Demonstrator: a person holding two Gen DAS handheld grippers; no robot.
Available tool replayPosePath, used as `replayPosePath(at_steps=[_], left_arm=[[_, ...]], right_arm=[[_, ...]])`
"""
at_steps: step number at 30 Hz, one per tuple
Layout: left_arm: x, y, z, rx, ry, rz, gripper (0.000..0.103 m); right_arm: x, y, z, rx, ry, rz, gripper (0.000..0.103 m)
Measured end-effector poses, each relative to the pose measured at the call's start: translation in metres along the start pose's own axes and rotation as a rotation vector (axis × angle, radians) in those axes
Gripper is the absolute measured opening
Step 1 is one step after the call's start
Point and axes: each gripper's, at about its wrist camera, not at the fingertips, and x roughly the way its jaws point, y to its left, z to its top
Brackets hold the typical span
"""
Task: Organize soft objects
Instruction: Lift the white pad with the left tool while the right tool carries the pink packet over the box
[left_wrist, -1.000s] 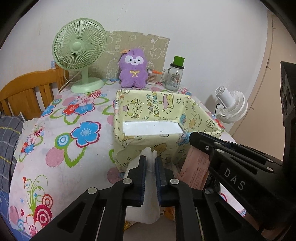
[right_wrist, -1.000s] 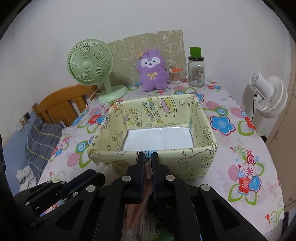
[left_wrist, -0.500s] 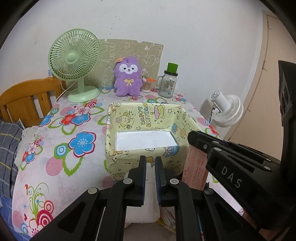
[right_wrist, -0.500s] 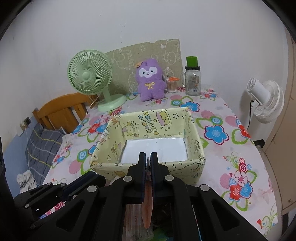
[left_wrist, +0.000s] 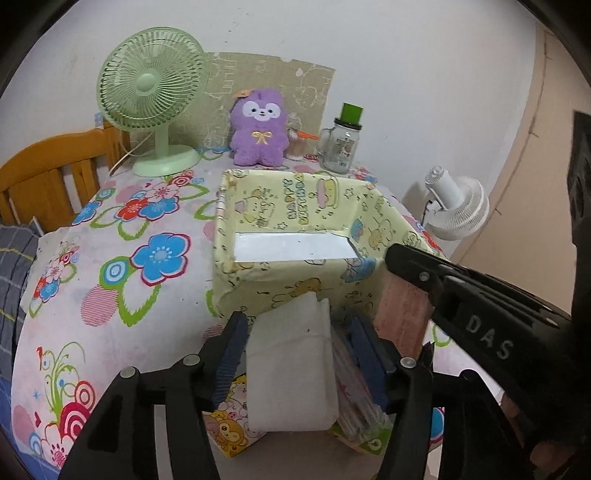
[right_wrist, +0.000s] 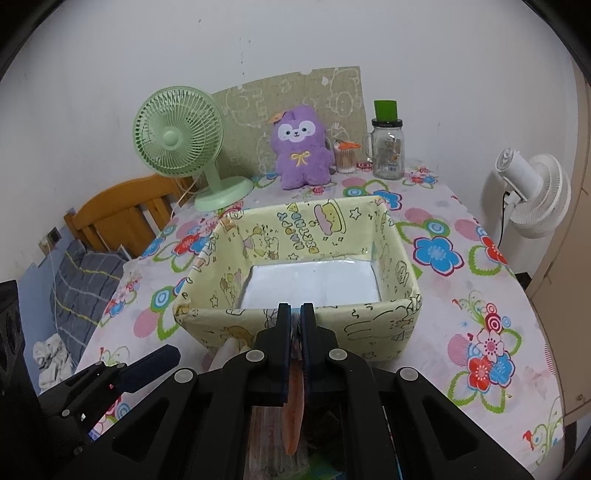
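Note:
A yellow cartoon-print box (left_wrist: 295, 284) (right_wrist: 384, 325) with a white bottom stands mid-table. My left gripper (left_wrist: 299, 332) is open around a white soft pack (left_wrist: 288, 365) that stands on a stack of packs (left_wrist: 354, 402) just in front of the box; the fingers do not touch it. My right gripper (right_wrist: 295, 314) is shut on a thin pink pack (right_wrist: 293, 406), held upright at the box's near wall. The pink pack (left_wrist: 402, 317) and the right gripper's body (left_wrist: 472, 306) show at the right of the left wrist view.
A green desk fan (right_wrist: 184, 147), a purple plush toy (right_wrist: 301, 147), a glass jar with a green lid (right_wrist: 388, 147) and a cotton swab cup (right_wrist: 345, 157) stand along the back wall. A white fan (right_wrist: 532, 192) is off the right edge. A wooden chair (right_wrist: 122, 214) stands left.
My left gripper has opened and let go of the white pack, which now stands on the stack. The right gripper stays shut on the pink pack.

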Motion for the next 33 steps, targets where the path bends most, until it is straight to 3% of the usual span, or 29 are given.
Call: replayPosePath(at_steps=[10,12,13,15,20,33], left_arm=[[0.023,0.003,-0.007,0.003,0.05,0.019,0.061],[0.026,0.003,-0.007,0.008,0.056,0.024,0.052],[0.028,0.002,-0.008,0.012,0.061,0.025,0.041],[0.03,0.002,-0.009,0.011,0.068,0.016,0.03],[0.027,-0.003,-0.007,0.038,0.05,0.038,0.014],[0.001,-0.013,0.01,0.049,-0.018,0.065,0.01]], right_arm=[[0.012,0.003,-0.004,-0.012,0.021,-0.011,0.008],[0.014,0.003,-0.004,-0.013,0.025,-0.013,0.008],[0.015,0.003,-0.005,-0.013,0.027,-0.013,0.008],[0.016,0.003,-0.005,-0.014,0.03,-0.013,0.008],[0.016,0.003,-0.005,-0.016,0.033,-0.011,0.008],[-0.003,0.006,0.004,-0.028,0.006,0.008,0.008]])
